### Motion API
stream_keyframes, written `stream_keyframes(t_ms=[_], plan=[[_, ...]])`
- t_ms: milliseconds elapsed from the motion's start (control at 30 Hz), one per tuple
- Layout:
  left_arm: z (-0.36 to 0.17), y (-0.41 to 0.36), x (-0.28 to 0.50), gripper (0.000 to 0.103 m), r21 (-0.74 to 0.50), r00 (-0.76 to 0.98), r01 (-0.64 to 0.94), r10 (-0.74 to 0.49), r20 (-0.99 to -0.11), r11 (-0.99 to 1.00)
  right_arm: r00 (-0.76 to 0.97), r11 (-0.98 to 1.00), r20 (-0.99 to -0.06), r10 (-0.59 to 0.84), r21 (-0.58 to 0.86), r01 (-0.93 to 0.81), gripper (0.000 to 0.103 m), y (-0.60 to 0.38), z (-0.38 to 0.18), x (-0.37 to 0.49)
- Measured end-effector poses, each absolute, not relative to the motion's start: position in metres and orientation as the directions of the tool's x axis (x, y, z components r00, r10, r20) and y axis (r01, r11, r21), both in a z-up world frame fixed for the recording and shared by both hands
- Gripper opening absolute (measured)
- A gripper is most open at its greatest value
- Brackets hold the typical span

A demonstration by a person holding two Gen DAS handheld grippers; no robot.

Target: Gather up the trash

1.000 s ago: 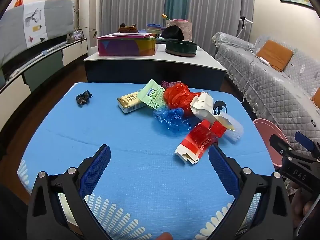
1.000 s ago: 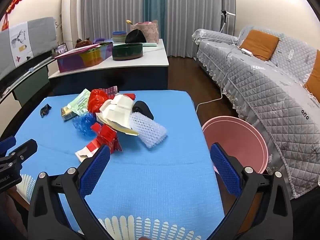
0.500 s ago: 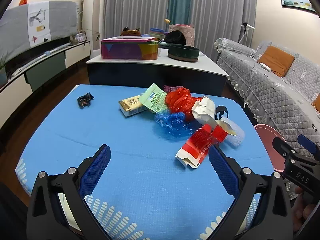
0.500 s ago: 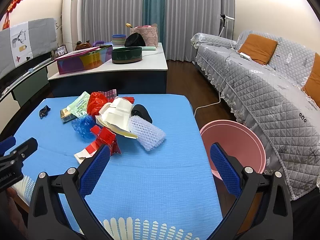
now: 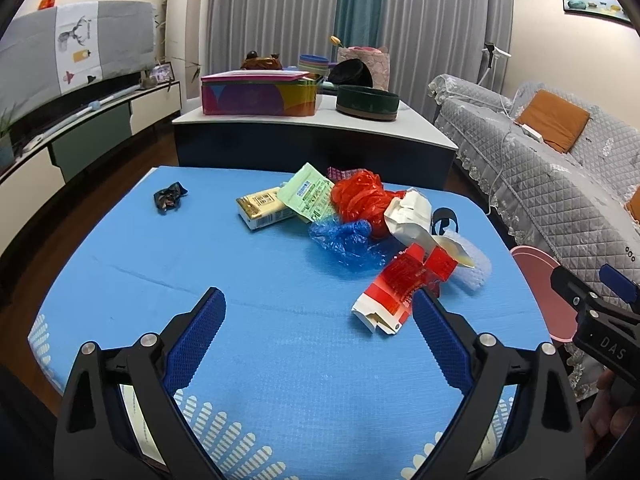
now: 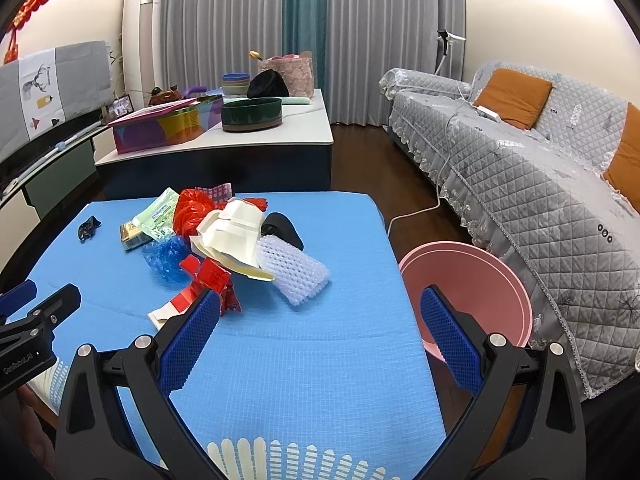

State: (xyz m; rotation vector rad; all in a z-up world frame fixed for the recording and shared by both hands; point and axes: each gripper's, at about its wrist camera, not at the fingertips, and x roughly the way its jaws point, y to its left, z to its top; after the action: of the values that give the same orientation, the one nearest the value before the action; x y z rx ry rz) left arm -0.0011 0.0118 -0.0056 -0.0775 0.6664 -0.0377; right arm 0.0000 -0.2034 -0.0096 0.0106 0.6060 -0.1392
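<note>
Left gripper (image 5: 318,322) wide open, holds nothing. Right gripper (image 6: 320,318) wide open too. Trash pile (image 5: 372,220) mid frame. Pink bin (image 6: 472,280) right side.

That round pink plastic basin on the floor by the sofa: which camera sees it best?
The right wrist view. There the round pink plastic basin shows nearly whole, its rim and inside open to view beside the blue table, with only its near edge hidden behind one jaw. The left wrist view catches just a pink sliver at the table's right edge.
</note>
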Motion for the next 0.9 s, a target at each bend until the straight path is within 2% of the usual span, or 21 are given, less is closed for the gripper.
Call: stream_keyframes(t_ms=[900], plan=[[-0.0045,0.0123,-0.0036,0.091,-0.096,0.788,0.033,-0.085,-0.609,0.995,0.807,0.992,-0.578,-0.122,-0.037,0.123,0.098,-0.2023,-0.0138,-0.0026]])
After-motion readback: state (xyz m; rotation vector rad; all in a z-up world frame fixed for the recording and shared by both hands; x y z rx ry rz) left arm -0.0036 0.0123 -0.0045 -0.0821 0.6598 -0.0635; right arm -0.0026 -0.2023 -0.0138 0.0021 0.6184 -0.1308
